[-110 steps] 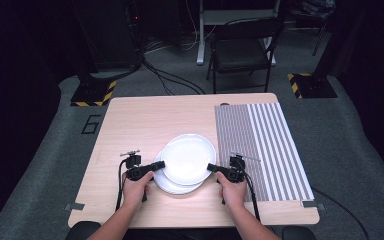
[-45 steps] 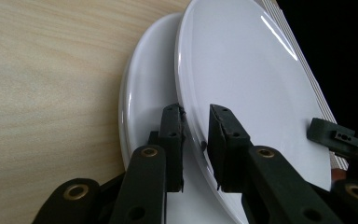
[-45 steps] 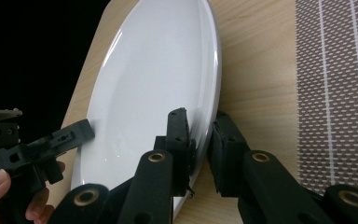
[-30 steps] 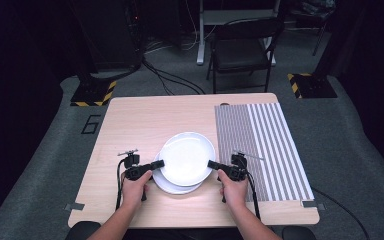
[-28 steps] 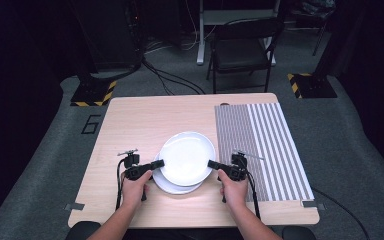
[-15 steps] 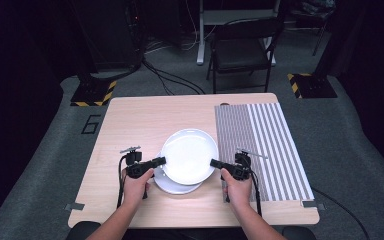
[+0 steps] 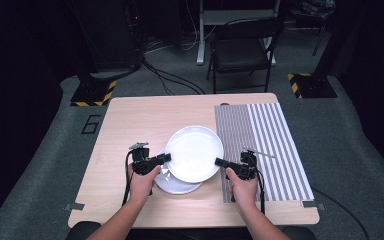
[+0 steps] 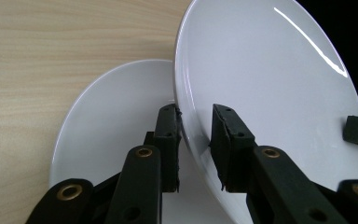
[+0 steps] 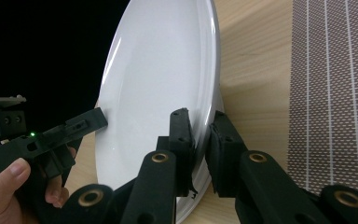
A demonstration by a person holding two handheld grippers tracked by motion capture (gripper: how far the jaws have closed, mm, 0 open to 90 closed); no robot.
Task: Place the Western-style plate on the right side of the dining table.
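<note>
Black jaws of the left gripper (image 8: 196,140) are pinching the rim of the upper white plate (image 8: 265,98), one jaw on each face of it, low in the centre of the left gripper view. In the right gripper view, the right gripper (image 9: 200,144) is clamping the opposite rim of that plate (image 9: 158,88) the same way, with the left gripper (image 9: 81,123) and its hand (image 9: 16,193) showing at the lower left. In the high view, both grippers, left (image 7: 162,159) and right (image 7: 221,162), are holding the upper white plate (image 7: 194,152) from either side at the middle of the frame, lifted and partly overlapping a second white plate (image 7: 172,185) that is lying on the wooden table (image 7: 130,120) just below and left of it. The second plate (image 8: 116,121) is filling the centre left of the left gripper view beneath the held one. A striped mat (image 7: 270,145) is covering the right part of the table, its edge just beside the right gripper. Beyond the table, a black folding chair (image 7: 242,50) is standing on the grey floor (image 7: 55,145) at the upper centre.
</note>
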